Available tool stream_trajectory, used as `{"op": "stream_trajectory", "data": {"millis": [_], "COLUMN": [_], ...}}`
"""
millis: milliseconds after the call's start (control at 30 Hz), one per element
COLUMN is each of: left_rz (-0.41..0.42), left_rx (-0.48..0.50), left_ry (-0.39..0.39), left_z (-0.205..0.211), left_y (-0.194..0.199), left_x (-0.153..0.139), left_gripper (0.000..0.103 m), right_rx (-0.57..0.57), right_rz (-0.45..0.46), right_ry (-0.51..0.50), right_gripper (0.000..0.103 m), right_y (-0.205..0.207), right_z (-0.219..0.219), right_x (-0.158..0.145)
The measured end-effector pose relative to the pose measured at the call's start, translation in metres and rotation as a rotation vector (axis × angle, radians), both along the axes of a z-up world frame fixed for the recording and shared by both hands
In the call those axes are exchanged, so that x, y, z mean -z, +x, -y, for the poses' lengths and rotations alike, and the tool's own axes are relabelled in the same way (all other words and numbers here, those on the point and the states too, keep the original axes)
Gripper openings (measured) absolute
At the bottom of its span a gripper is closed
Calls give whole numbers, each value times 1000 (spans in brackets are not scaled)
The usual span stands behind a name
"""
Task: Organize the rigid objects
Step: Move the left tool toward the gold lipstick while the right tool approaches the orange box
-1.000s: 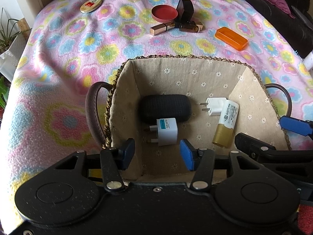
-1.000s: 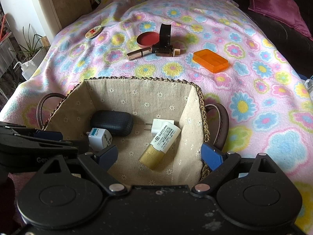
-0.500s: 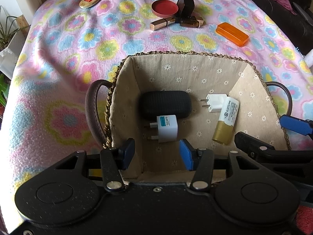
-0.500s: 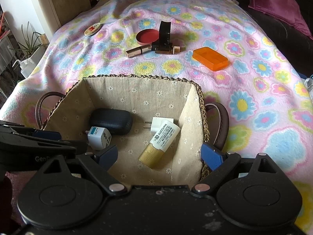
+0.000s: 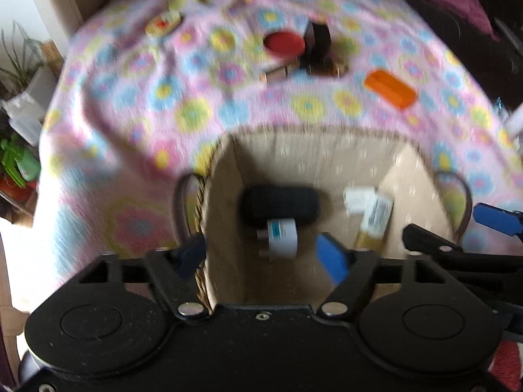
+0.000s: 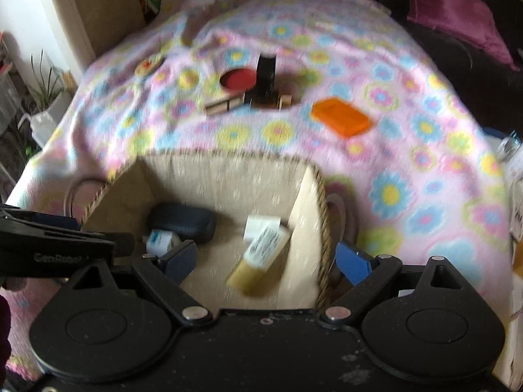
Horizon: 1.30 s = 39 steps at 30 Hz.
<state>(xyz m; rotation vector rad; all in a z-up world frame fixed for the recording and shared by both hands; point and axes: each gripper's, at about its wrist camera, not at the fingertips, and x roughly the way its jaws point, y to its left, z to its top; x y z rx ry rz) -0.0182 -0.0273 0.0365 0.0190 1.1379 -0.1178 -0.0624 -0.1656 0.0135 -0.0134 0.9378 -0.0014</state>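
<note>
A woven basket (image 5: pixel 313 130) (image 6: pixel 228 158) with a daisy-print lining sits on the flowered blanket. Inside lie a black case (image 5: pixel 281 204) (image 6: pixel 183 220), a white plug adapter (image 5: pixel 281 236) (image 6: pixel 161 240), a white charger (image 5: pixel 358 197) (image 6: pixel 261 223) and a gold-and-white tube (image 5: pixel 376 219) (image 6: pixel 261 254). My left gripper (image 5: pixel 263 256) is open and empty, its fingers straddling the basket's left wall. My right gripper (image 6: pixel 266 259) is open and empty, straddling the right wall. Both views are blurred.
On the blanket beyond the basket lie an orange box (image 5: pixel 390 88) (image 6: pixel 341 119), a red lid (image 5: pixel 282 42) (image 6: pixel 238 78), a black box with gold tubes (image 5: pixel 317 49) (image 6: pixel 264 75) and a round tin (image 5: pixel 163 23) (image 6: pixel 148 63). Plants (image 5: pixel 16 163) stand at left.
Both grippers have pulled back and up from the basket, so more blanket shows. The left gripper's jaws have opened wider. The basket's contents have not moved.
</note>
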Motion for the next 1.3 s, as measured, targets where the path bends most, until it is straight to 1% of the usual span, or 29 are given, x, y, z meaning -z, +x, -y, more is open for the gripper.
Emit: {"op": "stream_trajectory", "data": {"millis": [67,133,167,200,300,400,467,600,800,867,967,1300], "left_rz": [47,72,81,88,79,59,24,-60,-143,-161,-179,-222], "left_rx": [6,19,21,20,10,-5,-15,-34,-54,-51,-49,-57], "left_ry": [-1,-11,-15,-19,-40,-36,-46,-55,-15,0,17,35], "left_z": [2,3,4,5,6,10,11,15,21,23,26,26], "left_y": [7,19,29,38,71,105,127,166,208,217,227,240], "left_x": [-14,-23,-27,-28,-26,-15,-2,26,62,72,82,101], "left_gripper": [83,86,90,94,94,94,94,93,93,93,93,93], "right_rx": [6,21,31,43,65,99,122,182,211,213,213,203], "right_rz": [36,69,79,89,91,78,59,19,-29,-46,-66,-88], "right_ry": [-6,-12,-13,-15,-33,-58,-51,-53,-101,-118,-119,-136], "right_gripper": [94,95,96,97,98,98,98,98,98,97,97,98], "right_y": [4,12,17,24,48,75,92,128,169,181,195,226], "right_z": [3,8,11,15,23,32,39,57,73,76,80,89], "right_x": [-12,-23,-27,-29,-30,-25,-18,5,36,46,55,67]}}
